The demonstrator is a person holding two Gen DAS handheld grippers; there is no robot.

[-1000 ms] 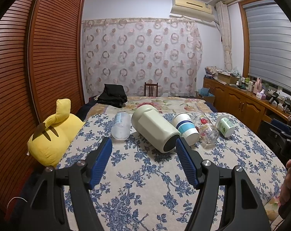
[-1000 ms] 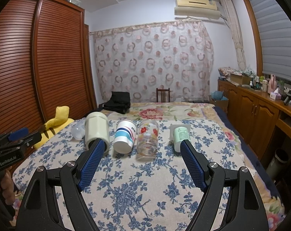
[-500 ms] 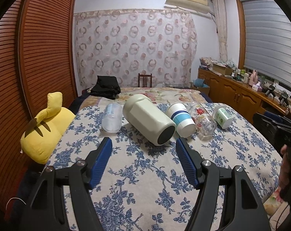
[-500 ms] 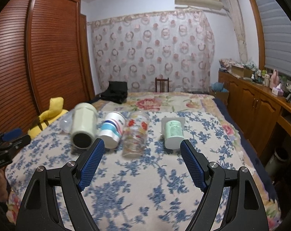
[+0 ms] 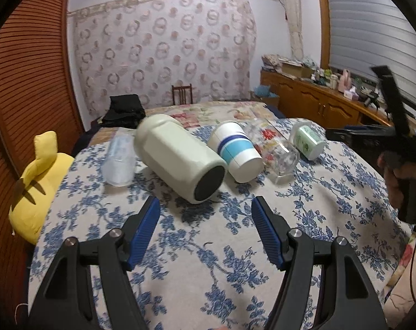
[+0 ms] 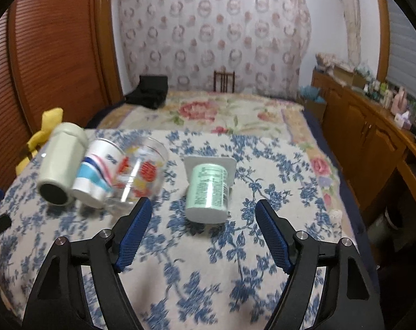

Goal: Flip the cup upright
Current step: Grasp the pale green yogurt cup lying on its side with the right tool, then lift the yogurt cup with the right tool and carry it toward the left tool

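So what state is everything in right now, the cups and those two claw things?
Left gripper: fingers open, empty.
Right gripper: fingers open, empty.
Pale green bottle: lying on its side.
Striped cup: on its side.
Glass cup: on its side.
Green cup: on its side.
Frosted cup: on its side.

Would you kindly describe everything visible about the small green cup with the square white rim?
The green cup looks like plastic, pale mint with small dark print and a white base. A square white flange rims its mouth. It lies tipped on the blue floral cloth, mouth facing away, base toward the right gripper, whose open jaws are short of it. It lies apart from the glass tumbler; nothing but the cloth touches it.
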